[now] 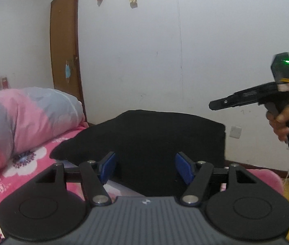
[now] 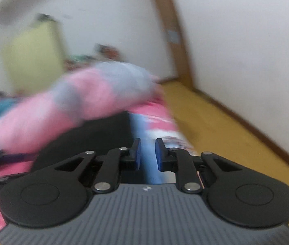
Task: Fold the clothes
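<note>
The black garment (image 1: 144, 143) lay dead ahead of my left gripper (image 1: 145, 166), on the pink flowered bed (image 1: 7, 185), its long side running across my view. My left fingers stood wide apart, empty. My right gripper (image 2: 147, 156) was up in the air, well off to the side, its blue pads (image 2: 138, 156) narrowly parted, holding nothing. The cloth looked soft, matte, squared off; whether it was folded, I couldn't tell.

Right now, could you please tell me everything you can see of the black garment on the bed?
The black garment is plain, dark, soft-looking cloth with no visible print or seams. It lies folded into a thick, blocky slab on the pink floral bedsheet, with one flap trailing toward the pink and grey quilt. The open left tongs frame its near edge; actual contact cannot be judged.
</note>
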The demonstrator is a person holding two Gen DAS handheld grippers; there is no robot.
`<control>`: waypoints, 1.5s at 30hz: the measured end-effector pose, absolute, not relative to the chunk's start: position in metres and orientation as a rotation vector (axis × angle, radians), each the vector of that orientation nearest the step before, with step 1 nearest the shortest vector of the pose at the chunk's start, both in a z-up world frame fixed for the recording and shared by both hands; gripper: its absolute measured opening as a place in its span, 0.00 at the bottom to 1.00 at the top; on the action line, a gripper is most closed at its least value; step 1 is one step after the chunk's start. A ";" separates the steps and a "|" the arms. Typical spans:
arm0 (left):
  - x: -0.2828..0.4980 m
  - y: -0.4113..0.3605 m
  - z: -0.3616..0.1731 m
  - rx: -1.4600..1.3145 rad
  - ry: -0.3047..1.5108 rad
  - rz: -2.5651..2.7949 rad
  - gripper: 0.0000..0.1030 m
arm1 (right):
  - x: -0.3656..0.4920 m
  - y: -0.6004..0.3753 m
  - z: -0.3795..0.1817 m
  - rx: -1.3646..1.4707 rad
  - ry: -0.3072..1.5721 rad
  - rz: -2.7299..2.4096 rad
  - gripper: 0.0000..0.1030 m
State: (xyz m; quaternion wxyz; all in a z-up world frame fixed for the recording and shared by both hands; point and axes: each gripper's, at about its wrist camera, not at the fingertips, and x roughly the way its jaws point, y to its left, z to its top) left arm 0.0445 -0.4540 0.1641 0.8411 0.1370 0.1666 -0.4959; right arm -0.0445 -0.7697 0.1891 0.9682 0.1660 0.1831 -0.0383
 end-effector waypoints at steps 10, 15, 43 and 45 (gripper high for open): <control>0.039 -0.451 0.158 0.290 0.375 -1.021 0.68 | -0.059 -0.794 0.153 0.371 0.481 -0.326 0.16; 0.035 -0.441 0.162 0.276 0.344 -1.036 0.68 | -0.082 -0.818 0.141 0.872 0.316 -0.070 0.19; 0.008 -0.440 0.160 0.316 0.306 -1.062 0.69 | -0.088 -0.809 0.101 1.249 0.354 -0.043 0.47; 0.006 -0.440 0.161 0.314 0.307 -1.063 0.69 | -0.086 -0.811 0.100 1.256 0.358 -0.046 0.48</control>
